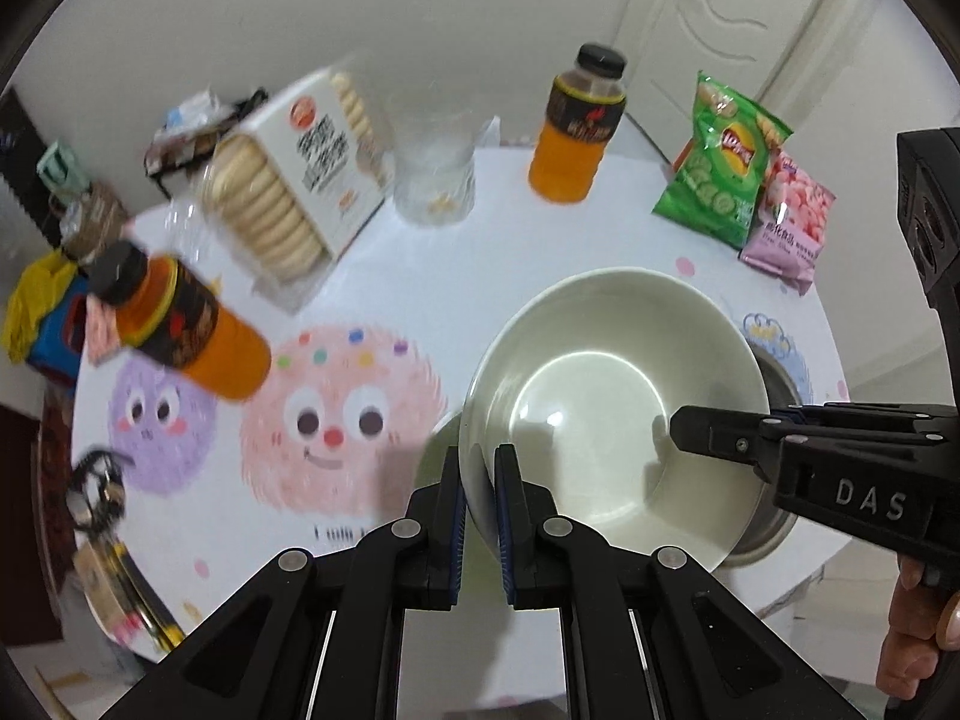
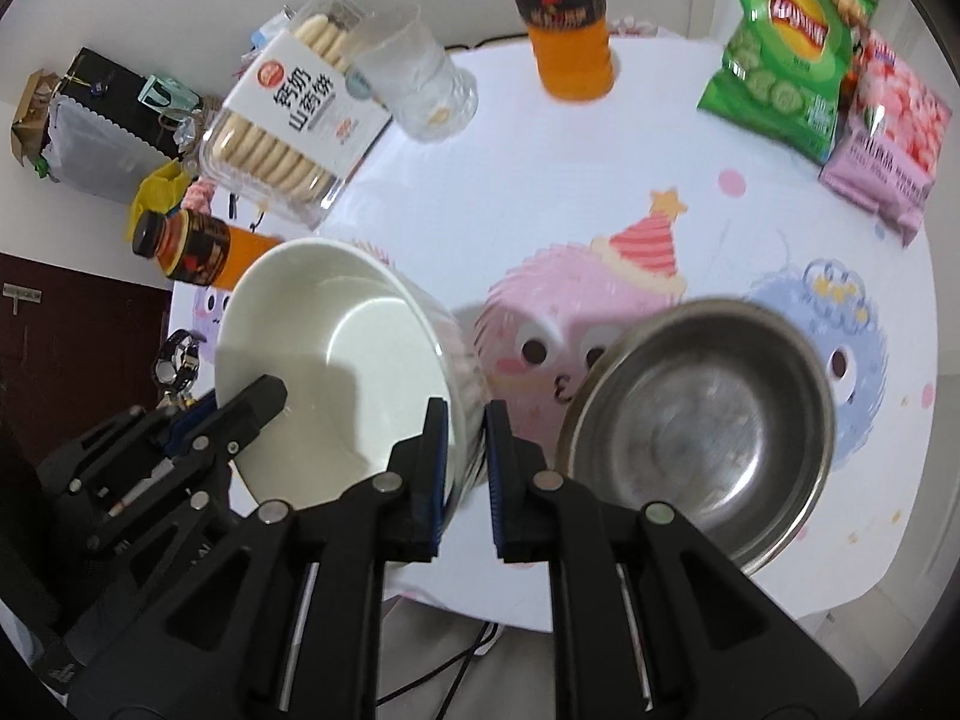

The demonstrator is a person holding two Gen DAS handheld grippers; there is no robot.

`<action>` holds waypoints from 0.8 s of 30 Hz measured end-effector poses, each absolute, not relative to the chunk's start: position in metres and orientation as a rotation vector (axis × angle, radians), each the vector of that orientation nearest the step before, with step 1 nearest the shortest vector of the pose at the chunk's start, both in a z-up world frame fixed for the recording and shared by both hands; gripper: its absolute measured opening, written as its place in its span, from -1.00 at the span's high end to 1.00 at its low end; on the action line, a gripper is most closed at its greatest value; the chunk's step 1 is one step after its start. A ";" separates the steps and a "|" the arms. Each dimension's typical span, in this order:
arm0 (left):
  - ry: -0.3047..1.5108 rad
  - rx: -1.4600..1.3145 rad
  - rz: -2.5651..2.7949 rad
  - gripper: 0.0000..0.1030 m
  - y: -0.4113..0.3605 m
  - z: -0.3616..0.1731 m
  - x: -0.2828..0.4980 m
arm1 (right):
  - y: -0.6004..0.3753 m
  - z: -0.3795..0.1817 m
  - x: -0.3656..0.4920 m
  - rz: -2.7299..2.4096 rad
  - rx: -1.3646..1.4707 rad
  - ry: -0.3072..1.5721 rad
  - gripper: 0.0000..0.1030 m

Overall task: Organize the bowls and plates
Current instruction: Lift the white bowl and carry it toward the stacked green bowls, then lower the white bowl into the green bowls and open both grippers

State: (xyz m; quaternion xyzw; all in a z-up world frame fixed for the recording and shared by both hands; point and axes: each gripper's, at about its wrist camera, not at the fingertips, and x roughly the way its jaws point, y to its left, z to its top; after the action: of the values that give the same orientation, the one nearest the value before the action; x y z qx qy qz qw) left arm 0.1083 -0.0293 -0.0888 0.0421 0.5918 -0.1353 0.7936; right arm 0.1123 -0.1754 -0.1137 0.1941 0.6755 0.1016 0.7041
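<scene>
Bowls are your concern here, and you have two of them: a white bowl (image 1: 612, 402) held up over the worktop (image 1: 420, 276), and a steel bowl (image 2: 702, 426) resting on the cloth just to its right. In the left wrist view the steel one shows only as a dark sliver behind the white bowl's far wall.

Your left tool (image 1: 478, 480) is closed down on the white bowl's near rim, one pad inside and one outside. Your right tool (image 2: 465, 438) straddles the opposite rim the same way, with its jaws narrow; whether the outer pad actually presses the wall I cannot tell from these views, since a small gap seems to show there.

Judge the white bowl as glazed ceramic: stiff, fairly heavy for a rim pinch, slick under rubber pads, and likely to chip if it drops or knocks the steel. It is tilted in your grip, so the weight hangs away from the left pads and will want to swing. Keep each pad flat against the wall just below the lip, not on the curved edge itself. A hold on two opposite sides is the safer one.

The steel bowl should be lighter, hard, and forgiving, though its thin rolled rim will slide easily. If you nest them, lower the ceramic gently; the bottle (image 1: 180, 324) and glass (image 1: 435, 168) stand well apart.
</scene>
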 end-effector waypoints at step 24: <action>1.397 0.024 -0.249 0.83 -0.008 -0.132 0.100 | -0.138 -0.149 0.107 0.246 0.334 1.625 0.71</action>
State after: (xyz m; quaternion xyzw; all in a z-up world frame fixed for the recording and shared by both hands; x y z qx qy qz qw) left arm 0.0998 -0.0082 -0.1315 0.0111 0.6412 -0.1143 0.7588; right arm 0.1069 -0.1382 -0.1489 0.1481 0.7206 0.1093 0.6684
